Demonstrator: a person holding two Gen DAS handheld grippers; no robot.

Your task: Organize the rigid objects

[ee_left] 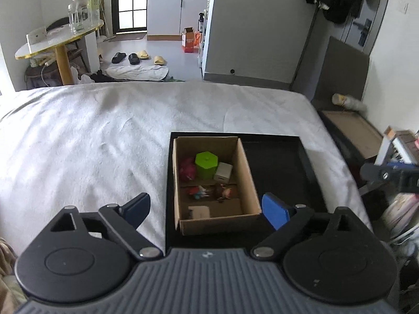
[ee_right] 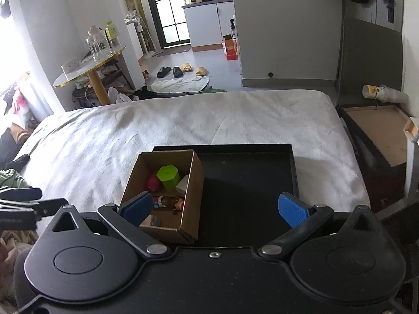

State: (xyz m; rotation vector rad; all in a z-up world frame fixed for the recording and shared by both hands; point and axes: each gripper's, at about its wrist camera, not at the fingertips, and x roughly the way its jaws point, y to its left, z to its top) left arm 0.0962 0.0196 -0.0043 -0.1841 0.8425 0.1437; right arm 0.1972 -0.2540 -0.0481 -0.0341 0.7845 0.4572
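Cardboard box [ee_left: 212,183] sits at the left of the black tray [ee_left: 285,162] on the bed, holding 5 or so small items. Left gripper [ee_left: 209,209] and right gripper [ee_right: 214,206] both gape wide, empty. Judgement: sorting looks complete; withdraw upward, clear of the box walls.

Both cams ride on the grippers and look forward and down along their blue-padded fingers, from near the foot of the white-blanketed bed [ee_left: 104,136]. The left wrist view sits close above the open brown cardboard box [ee_left: 212,183] in the flat black tray [ee_left: 277,162]. The right wrist view looks from slightly further right, box [ee_right: 167,191] left of centre. Both share box, tray [ee_right: 248,183], bed [ee_right: 183,120] and the kitchen doorway behind.
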